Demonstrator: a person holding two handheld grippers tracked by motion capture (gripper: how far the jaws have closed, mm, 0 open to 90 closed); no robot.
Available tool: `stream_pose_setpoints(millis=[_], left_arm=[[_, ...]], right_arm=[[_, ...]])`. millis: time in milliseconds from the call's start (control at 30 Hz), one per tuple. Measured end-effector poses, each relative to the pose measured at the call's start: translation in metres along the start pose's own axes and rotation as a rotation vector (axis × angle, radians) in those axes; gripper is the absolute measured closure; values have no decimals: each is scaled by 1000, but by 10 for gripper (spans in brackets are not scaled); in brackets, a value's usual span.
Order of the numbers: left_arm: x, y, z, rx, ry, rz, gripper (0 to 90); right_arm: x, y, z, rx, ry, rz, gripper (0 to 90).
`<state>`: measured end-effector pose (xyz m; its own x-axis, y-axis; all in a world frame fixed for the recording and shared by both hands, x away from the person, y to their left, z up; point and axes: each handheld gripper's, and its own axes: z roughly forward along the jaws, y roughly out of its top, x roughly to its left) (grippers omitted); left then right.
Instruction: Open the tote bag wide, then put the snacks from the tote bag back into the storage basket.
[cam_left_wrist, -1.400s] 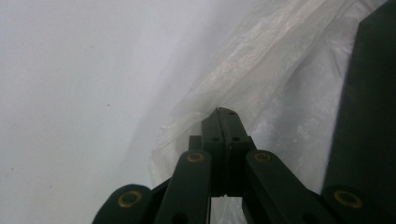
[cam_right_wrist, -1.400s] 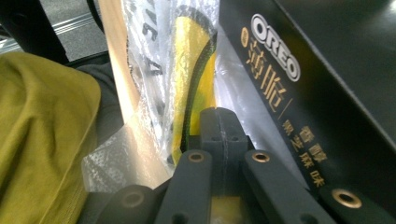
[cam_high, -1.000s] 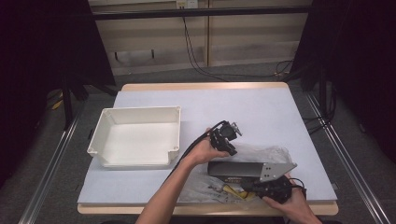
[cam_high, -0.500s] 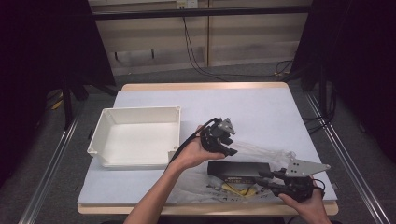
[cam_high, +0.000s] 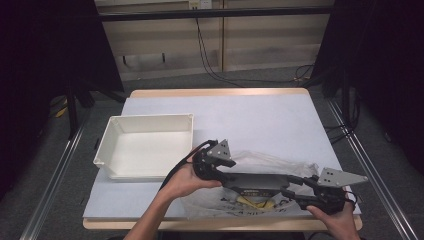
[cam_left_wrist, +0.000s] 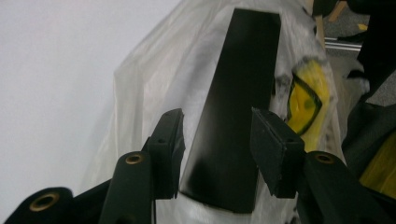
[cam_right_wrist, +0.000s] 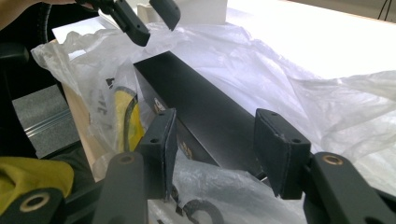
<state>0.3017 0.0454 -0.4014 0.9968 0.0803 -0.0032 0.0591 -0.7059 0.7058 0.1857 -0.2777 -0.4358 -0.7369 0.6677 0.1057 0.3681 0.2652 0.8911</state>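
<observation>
A long black box lies on a crumpled clear plastic bag with yellow print near the table's front edge. My left gripper is at the box's left end. In the left gripper view its jaws are open after widening, and they straddle the box's end without pressing on it. My right gripper is at the right end. Its jaws have just been opening, and the box runs away between them, untouched.
A white empty tray stands at the left of the white table top. The bag bulges around the box. Both hands work close to the table's front edge. Dark floor and rails flank the table.
The left hand came from above the box's far side, leftward and nearer, to its left end. The right hand drew back rightward to the right end. The box stayed put.
</observation>
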Motion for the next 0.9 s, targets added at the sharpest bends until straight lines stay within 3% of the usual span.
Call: stream_pose_setpoints(millis=[200,333,500,633,733,800,833,867,900], left_arm=[[-5,-7,1,-8,-23,-7,542],[-6,-12,9,50,-34,20,467],[-7,-12,15,57,-46,16,431],[-6,-12,16,58,-21,25,410],[-5,-12,16,60,-2,10,374],[-2,-14,15,61,-6,0,377],[-3,-15,14,59,-3,23,400],[-2,-16,13,55,-17,17,441],[-2,-16,13,48,-4,13,453]], right_arm=[[-4,-1,0,10,4,14,471],[-4,-2,0,18,5,12,451],[-7,-1,0,24,5,17,427],[-9,-1,-2,10,2,27,416],[-9,-2,-3,10,2,27,415],[-9,-3,-2,7,0,30,413],[-9,-2,-2,4,-5,29,413],[-8,-2,-3,-3,-14,25,414],[-8,-2,-4,-8,-16,30,412]])
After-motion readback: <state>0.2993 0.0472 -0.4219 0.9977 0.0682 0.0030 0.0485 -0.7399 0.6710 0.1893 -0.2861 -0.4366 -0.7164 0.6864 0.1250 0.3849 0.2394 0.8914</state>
